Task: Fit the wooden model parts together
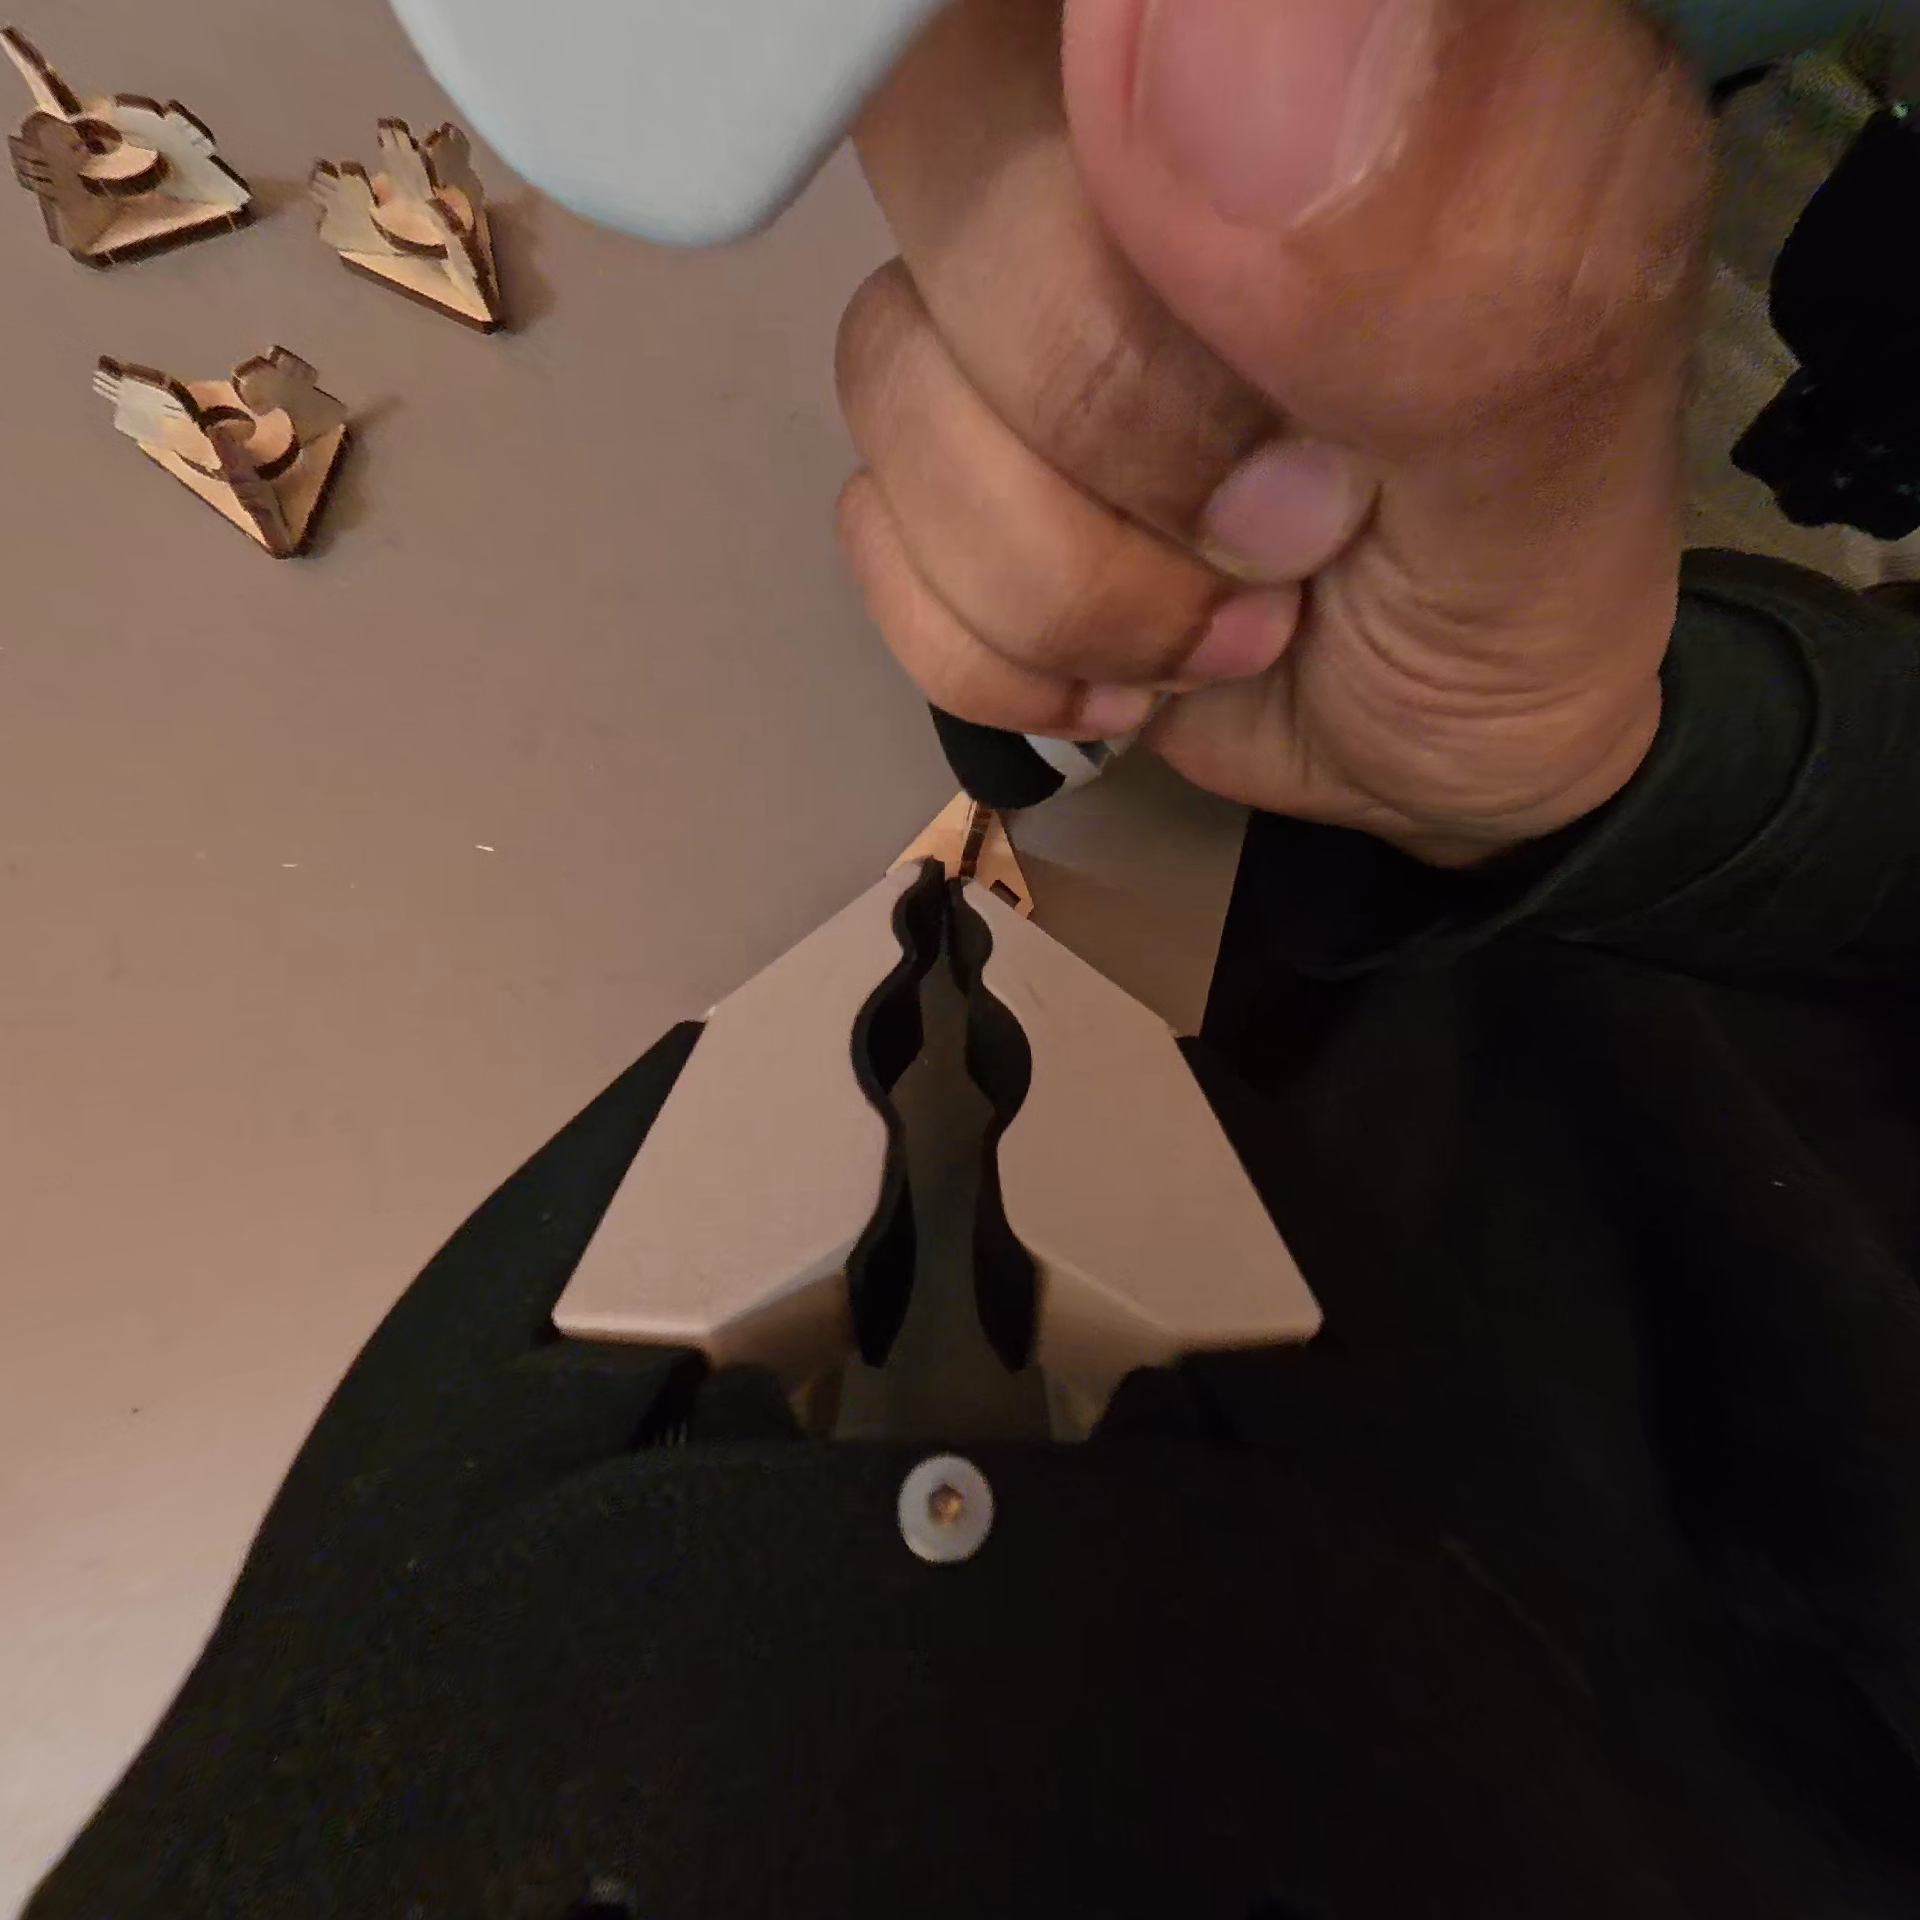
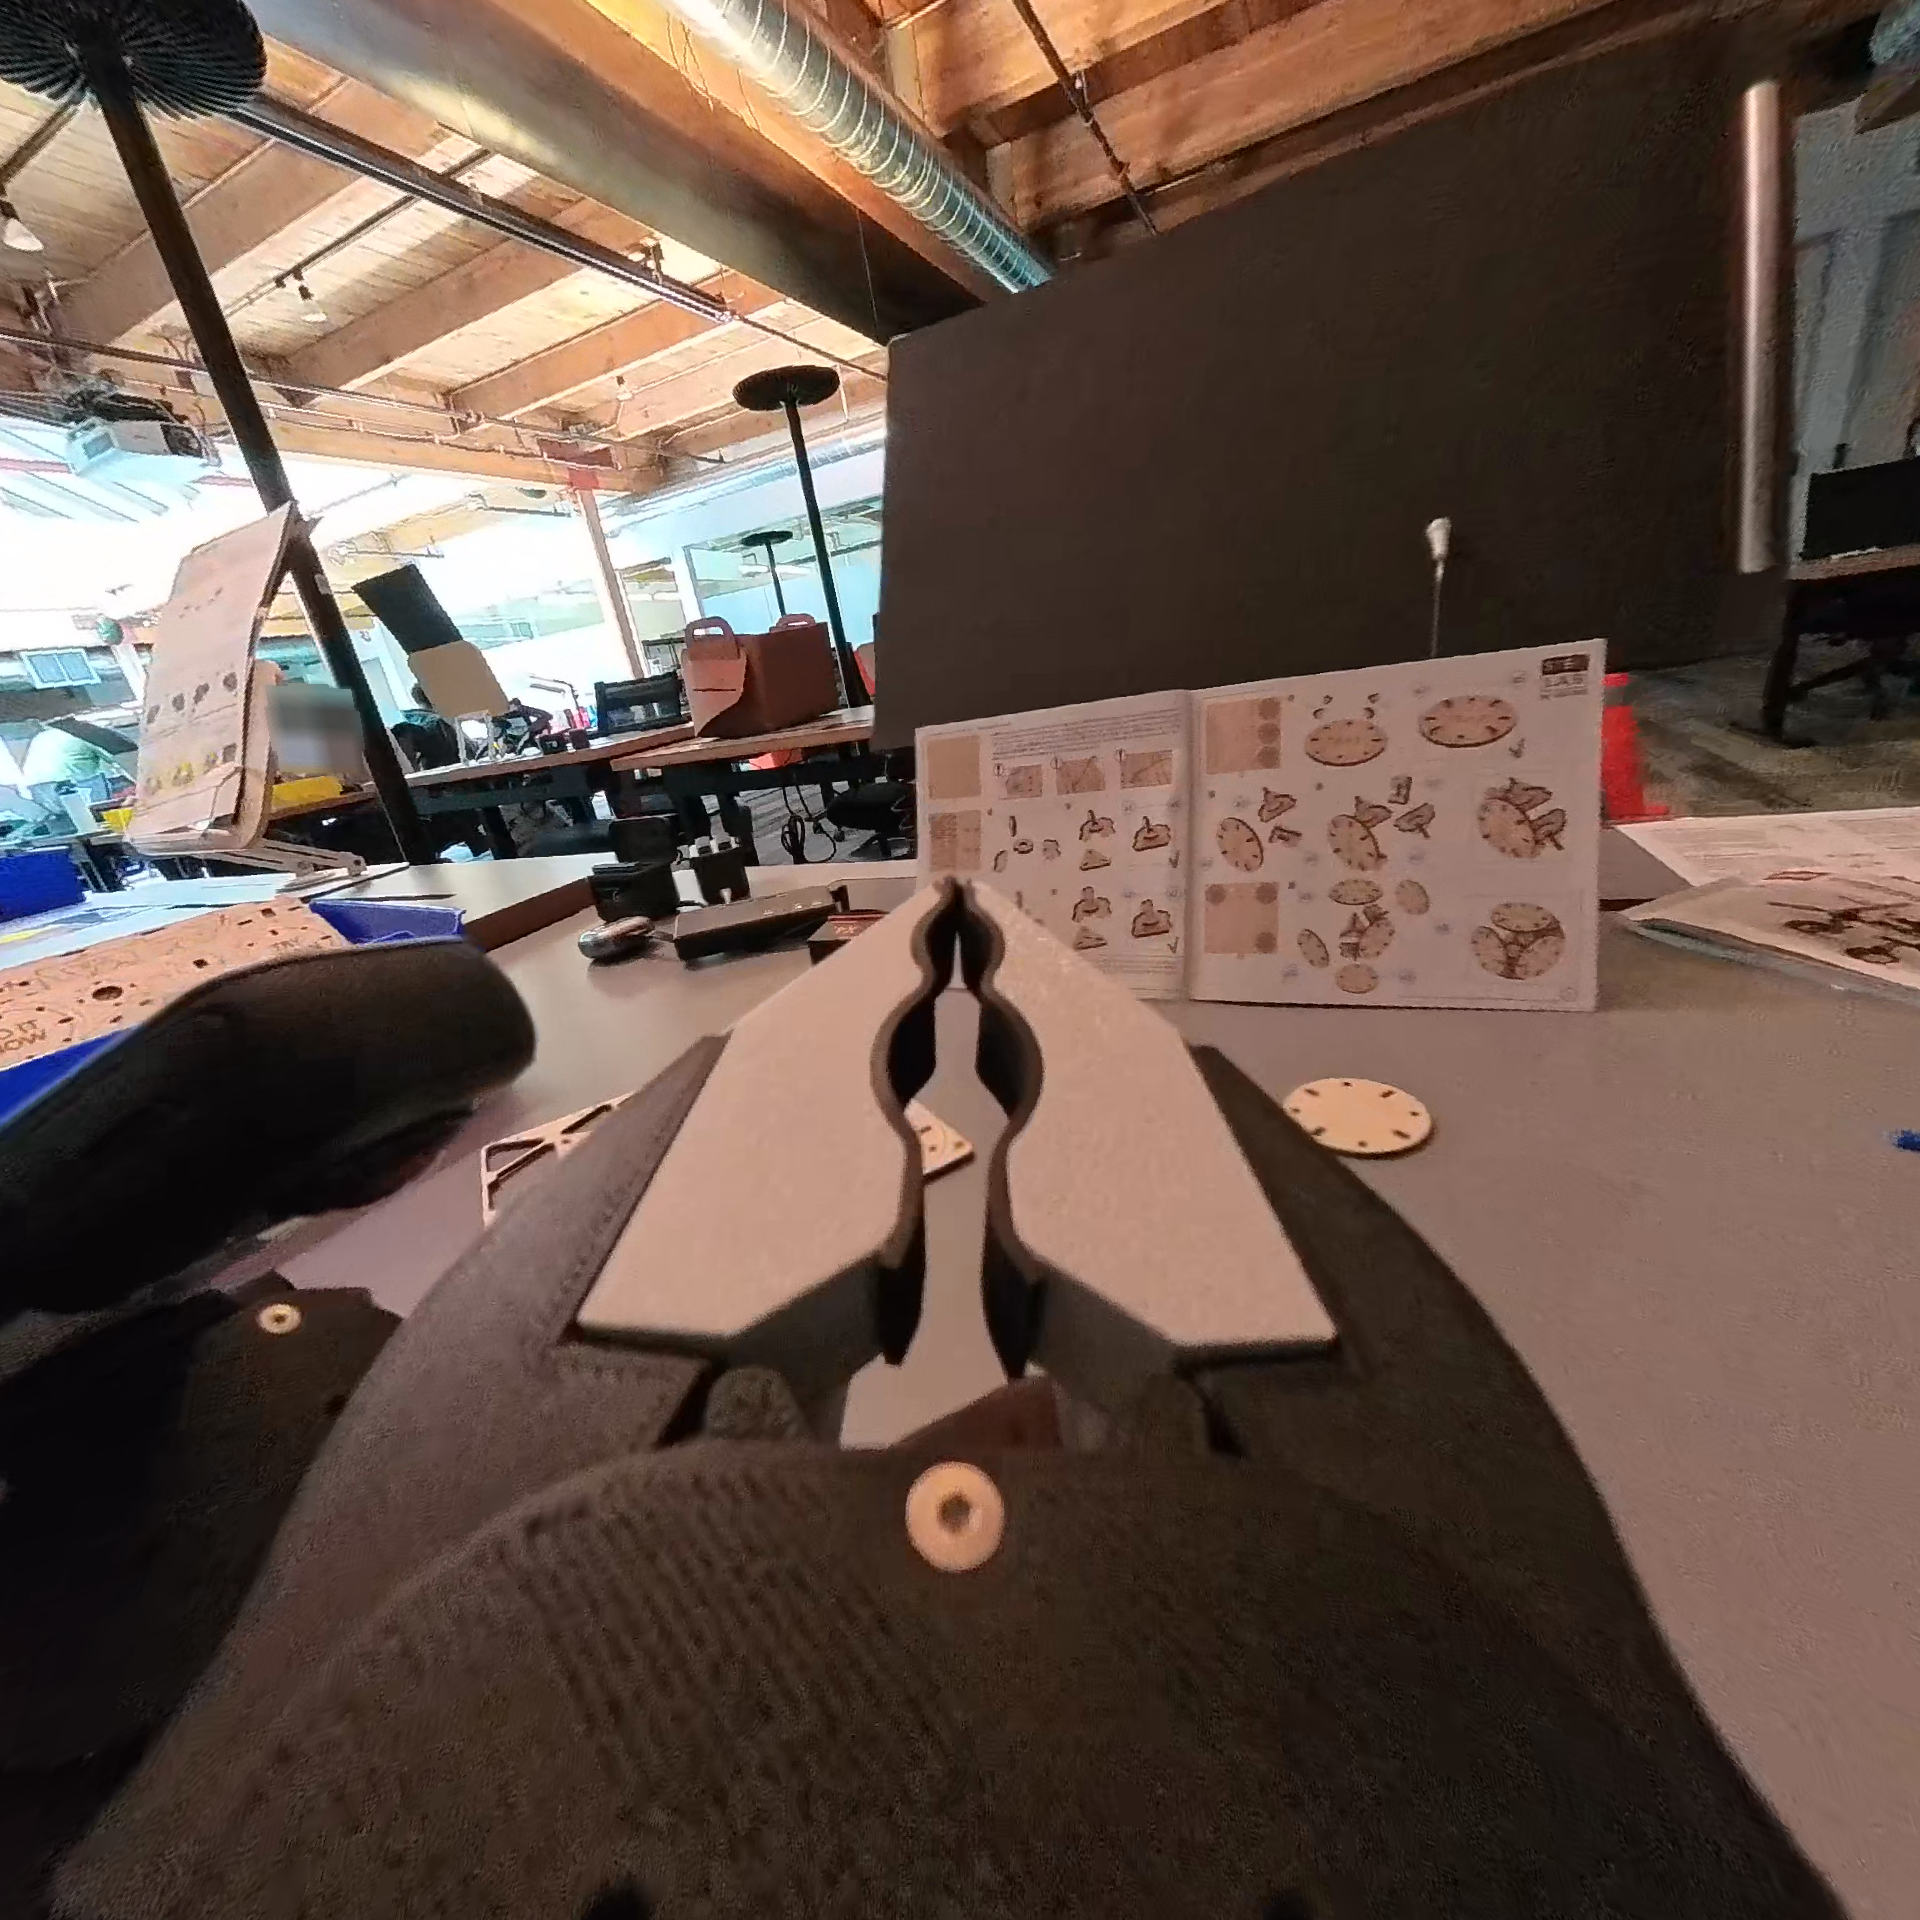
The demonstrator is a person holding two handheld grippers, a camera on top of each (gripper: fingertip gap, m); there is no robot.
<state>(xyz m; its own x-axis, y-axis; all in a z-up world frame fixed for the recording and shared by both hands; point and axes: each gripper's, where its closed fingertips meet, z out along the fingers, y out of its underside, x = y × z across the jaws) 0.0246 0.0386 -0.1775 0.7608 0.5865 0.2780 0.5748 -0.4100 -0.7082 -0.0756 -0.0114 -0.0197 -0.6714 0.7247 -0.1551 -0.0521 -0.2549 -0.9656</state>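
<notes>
In the left wrist view my left gripper (image 1: 951, 883) is shut, and its fingertips pinch the upright fin of a small light wooden piece (image 1: 982, 847) near the table's edge. A person's hand (image 1: 1299, 416) grips a pale handle just above that piece, and the handle's black end (image 1: 992, 764) hangs right over it. In the right wrist view my right gripper (image 2: 961, 894) is shut with nothing between its tips. It hovers over the grey table (image 2: 1558, 1247) and points toward an open instruction booklet (image 2: 1299, 821) that stands upright.
Three small wooden assemblies (image 1: 234, 447) sit on the table at the upper left. A round wooden disc (image 2: 1356, 1114), a cut wooden sheet (image 2: 540, 1143), black devices (image 2: 748, 920) and a blue bin (image 2: 395, 920) lie around. A dark rounded shape (image 2: 260, 1070) fills the left side. The tips of one gripper are about 20 cm away from the tips of the other.
</notes>
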